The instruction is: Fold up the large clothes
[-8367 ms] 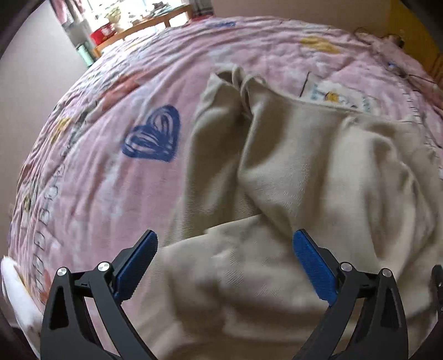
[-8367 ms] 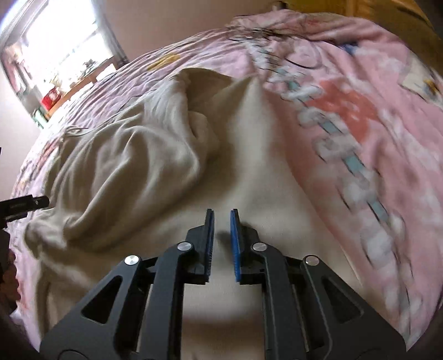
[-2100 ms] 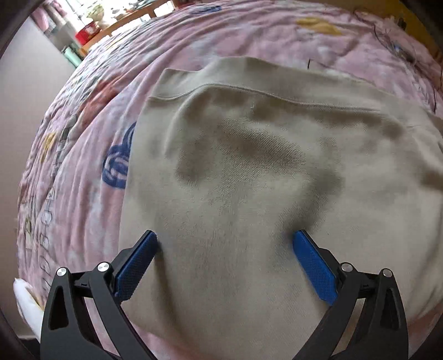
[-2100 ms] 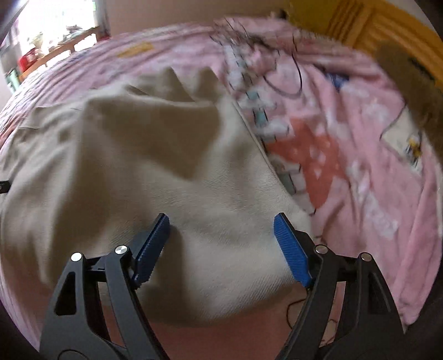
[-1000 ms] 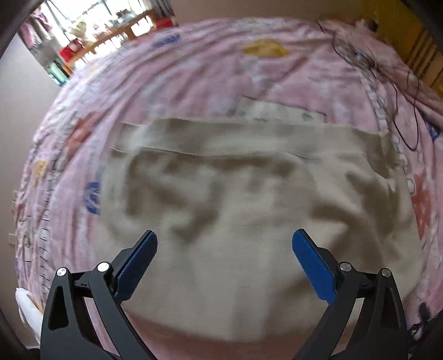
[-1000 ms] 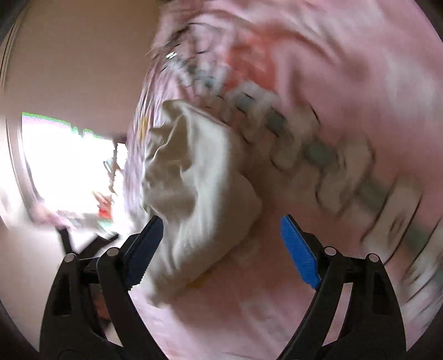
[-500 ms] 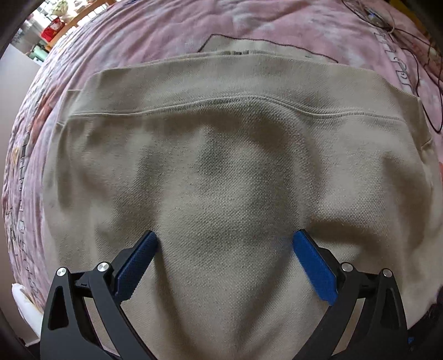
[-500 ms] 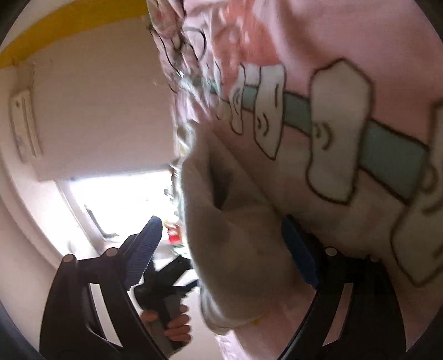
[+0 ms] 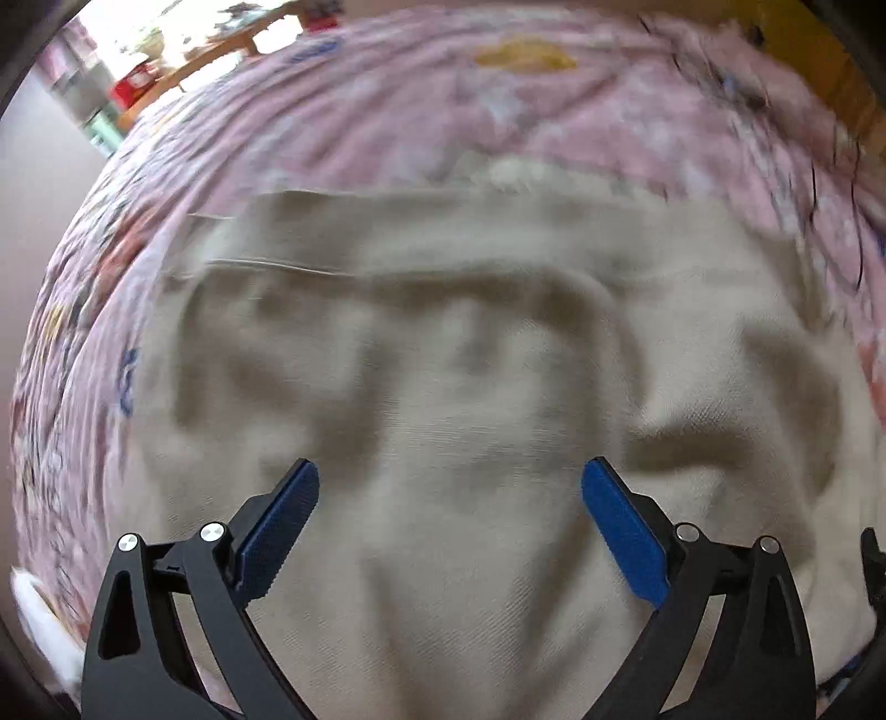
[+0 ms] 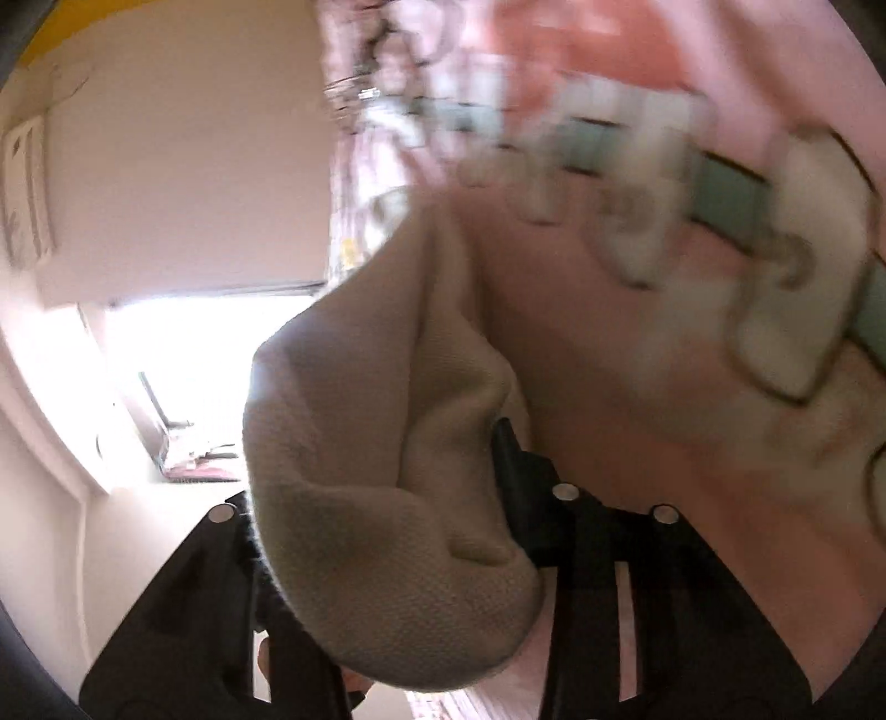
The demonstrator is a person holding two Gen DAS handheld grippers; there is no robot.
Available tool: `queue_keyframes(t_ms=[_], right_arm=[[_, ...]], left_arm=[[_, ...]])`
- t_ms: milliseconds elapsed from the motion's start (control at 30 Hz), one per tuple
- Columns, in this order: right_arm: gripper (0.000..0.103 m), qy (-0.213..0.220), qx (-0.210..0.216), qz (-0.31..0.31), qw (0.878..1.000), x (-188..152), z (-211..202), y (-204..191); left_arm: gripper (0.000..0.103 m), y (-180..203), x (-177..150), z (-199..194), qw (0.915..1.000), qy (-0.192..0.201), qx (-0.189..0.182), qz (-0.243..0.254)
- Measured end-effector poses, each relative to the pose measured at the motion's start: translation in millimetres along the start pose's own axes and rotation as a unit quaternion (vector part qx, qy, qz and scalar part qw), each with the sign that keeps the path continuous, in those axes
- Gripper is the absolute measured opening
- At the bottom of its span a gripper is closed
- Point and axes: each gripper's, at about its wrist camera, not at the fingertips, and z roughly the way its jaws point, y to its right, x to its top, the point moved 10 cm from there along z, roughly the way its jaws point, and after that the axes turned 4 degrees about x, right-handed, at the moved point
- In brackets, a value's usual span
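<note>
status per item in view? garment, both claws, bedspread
Garment: beige, spread rumpled on the bed, one bunched edge between the right claw's jaws.
Left claw: open above the garment, nothing between its pads.
Right claw: closing on the garment's edge.
Bedspread: pink, printed, under the garment.

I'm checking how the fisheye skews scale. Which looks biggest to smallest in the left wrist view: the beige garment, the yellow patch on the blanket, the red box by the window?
1. Beige garment, by far.
2. Yellow patch.
3. Red box, farthest away, so its true size is unsure.
</note>
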Motion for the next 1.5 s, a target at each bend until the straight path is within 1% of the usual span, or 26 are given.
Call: queue_keyframes(t_ms=[33, 100, 167, 200, 300, 433, 467, 500, 567, 633, 667, 733, 800, 833, 867, 900, 967, 1033, 1100, 1133, 1167, 1267, 1300, 1367, 1467, 1500], right_arm=[[0.032, -0.001, -0.002, -0.019, 1.0, -1, 5, -16], [0.032, -0.005, -0.018, -0.06, 0.998, -6, 17, -46], [0.032, -0.015, -0.029, -0.099, 0.995, -15, 31, -74], [0.032, -0.021, -0.031, -0.118, 0.992, -21, 36, -86], [0.032, -0.037, -0.033, -0.155, 0.987, -41, 50, -119], [0.031, -0.065, -0.034, -0.219, 0.973, -77, 72, -166], [0.031, -0.068, -0.034, -0.228, 0.971, -84, 76, -173], [0.031, -0.073, -0.034, -0.237, 0.968, -91, 82, -180], [0.031, -0.079, -0.039, -0.267, 0.96, -107, 98, -197], [0.029, -0.086, -0.035, -0.279, 0.956, -121, 111, -205], [0.028, -0.094, -0.034, -0.287, 0.953, -129, 119, -212], [0.028, -0.104, -0.038, -0.313, 0.943, -143, 132, -224], [0.027, -0.121, -0.046, -0.327, 0.936, -163, 151, -227], [0.027, -0.128, -0.048, -0.334, 0.933, -172, 156, -228], [0.027, -0.133, -0.051, -0.338, 0.93, -180, 163, -229], [0.027, -0.144, -0.05, -0.341, 0.928, -191, 172, -230], [0.027, -0.158, -0.057, -0.354, 0.92, -210, 181, -229], [0.026, -0.173, -0.063, -0.37, 0.911, -225, 193, -228], [0.026, -0.192, -0.067, -0.38, 0.902, -245, 201, -225], [0.026, -0.208, -0.075, -0.395, 0.892, -260, 207, -221], [0.026, -0.219, -0.081, -0.407, 0.883, -273, 212, -218], [0.026, -0.253, -0.09, -0.435, 0.859, -310, 227, -209], [0.026, -0.261, -0.091, -0.443, 0.853, -322, 232, -208], [0.026, -0.279, -0.096, -0.453, 0.841, -338, 243, -202], [0.026, -0.31, -0.102, -0.463, 0.824, -359, 263, -187], [0.026, -0.327, -0.104, -0.467, 0.815, -370, 270, -181]], left_arm=[[0.093, -4, -2, 4, 0.9998, -0.014, -0.007, -0.012], [0.093, -15, -13, 30, 0.9964, -0.074, -0.02, -0.035], [0.096, -20, -16, 51, 0.9907, -0.107, -0.053, -0.066], [0.096, -20, -16, 55, 0.99, -0.111, -0.056, -0.066], [0.097, -19, -14, 63, 0.9904, -0.125, -0.047, -0.038], [0.096, -30, -8, 48, 0.9902, -0.126, -0.053, -0.029], [0.096, -38, -11, 44, 0.9886, -0.138, -0.05, -0.031], [0.096, -52, -19, 36, 0.9836, -0.168, -0.054, -0.04], [0.095, -86, -29, 19, 0.9798, -0.186, -0.043, -0.06], [0.095, -113, -35, 5, 0.9792, -0.184, -0.051, -0.069], [0.095, -135, -40, -5, 0.9794, -0.179, -0.05, -0.079], [0.095, -170, -49, -13, 0.979, -0.169, -0.047, -0.104], [0.095, -205, -60, -10, 0.9799, -0.157, -0.027, -0.12], [0.095, -219, -64, -6, 0.9798, -0.156, -0.007, -0.125], [0.095, -232, -74, 4, 0.977, -0.164, 0.002, -0.136], [0.095, -234, -70, 16, 0.9737, -0.174, -0.006, -0.147], [0.095, -241, -81, 41, 0.9645, -0.201, -0.017, -0.171], [0.096, -238, -93, 69, 0.954, -0.221, -0.043, -0.197], [0.096, -243, -102, 79, 0.9421, -0.225, -0.083, -0.234], [0.096, -244, -103, 78, 0.9417, -0.221, -0.093, -0.236], [0.096, -247, -102, 74, 0.9445, -0.211, -0.097, -0.232], [0.096, -260, -103, 59, 0.9566, -0.185, -0.087, -0.208], [0.096, -269, -104, 53, 0.9607, -0.177, -0.073, -0.2], [0.095, -294, -106, 43, 0.9675, -0.161, -0.023, -0.194], [0.095, -323, -114, 41, 0.9688, -0.153, 0.008, -0.195], [0.095, -328, -117, 44, 0.9691, -0.155, 0.015, -0.191]])
